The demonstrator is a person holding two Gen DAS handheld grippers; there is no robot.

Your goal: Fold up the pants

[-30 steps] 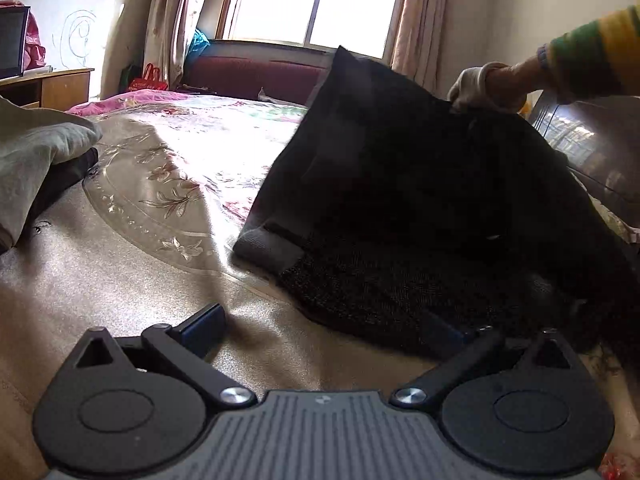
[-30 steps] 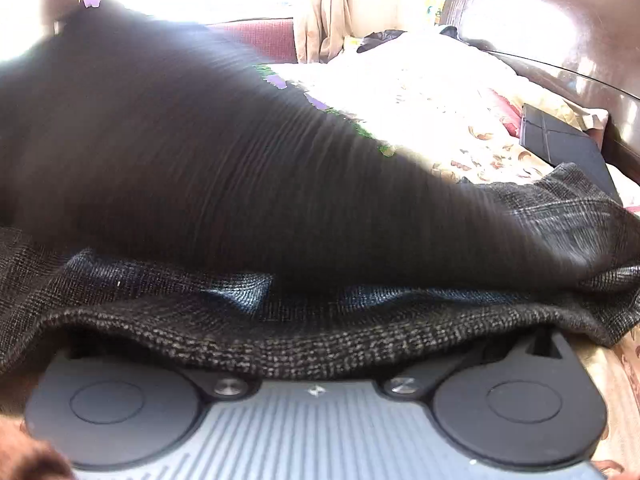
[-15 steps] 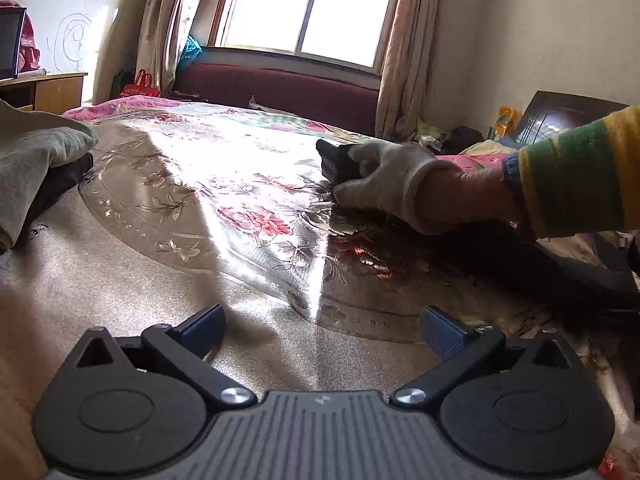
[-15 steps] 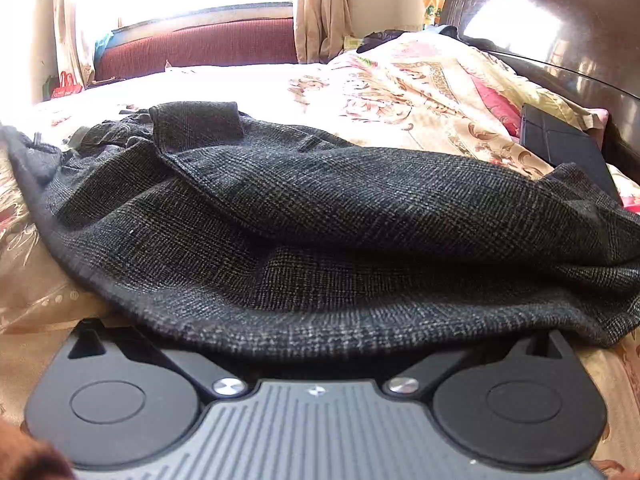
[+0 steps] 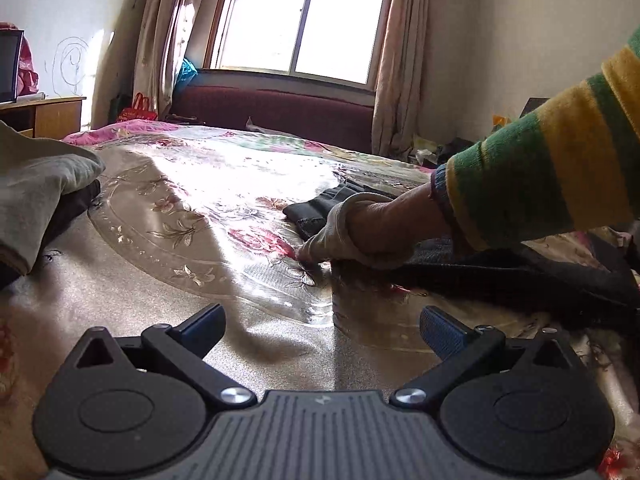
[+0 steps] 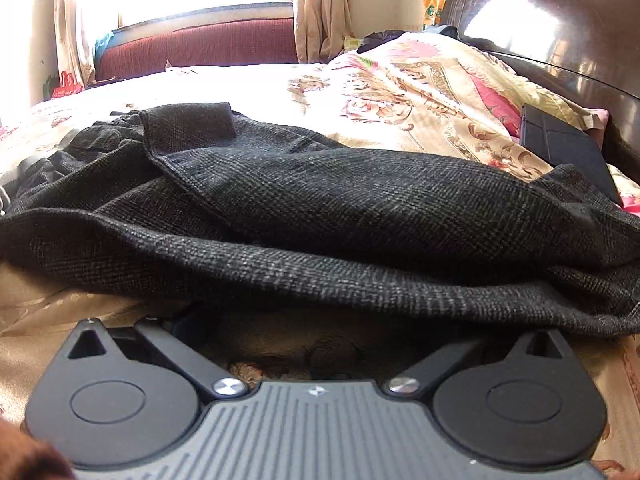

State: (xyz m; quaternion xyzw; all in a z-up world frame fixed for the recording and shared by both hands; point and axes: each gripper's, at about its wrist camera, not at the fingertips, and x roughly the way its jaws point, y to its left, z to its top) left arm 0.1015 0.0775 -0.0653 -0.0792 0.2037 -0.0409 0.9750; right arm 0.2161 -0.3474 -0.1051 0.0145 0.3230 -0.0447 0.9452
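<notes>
The dark grey woven pants (image 6: 320,208) lie folded over on the flowered bedspread (image 6: 400,92), filling the right wrist view. In the left wrist view the pants (image 5: 520,276) lie at the right, under a gloved hand (image 5: 352,232) in a striped sleeve. My left gripper (image 5: 320,330) is open and empty, low over the bedspread (image 5: 200,216), left of the pants. My right gripper (image 6: 320,328) sits at the near edge of the pants; its fingertips are hidden under the cloth, arms spread wide.
A pile of grey and dark clothes (image 5: 36,192) lies at the left. A dark flat case (image 6: 564,152) rests on the pillow by the wooden headboard (image 6: 560,40). A red sofa (image 5: 280,116) stands under the window.
The lifted pants have come down and now lie flat on the bed. The gloved hand has moved down onto them. The right gripper has drawn back a little from under the cloth edge.
</notes>
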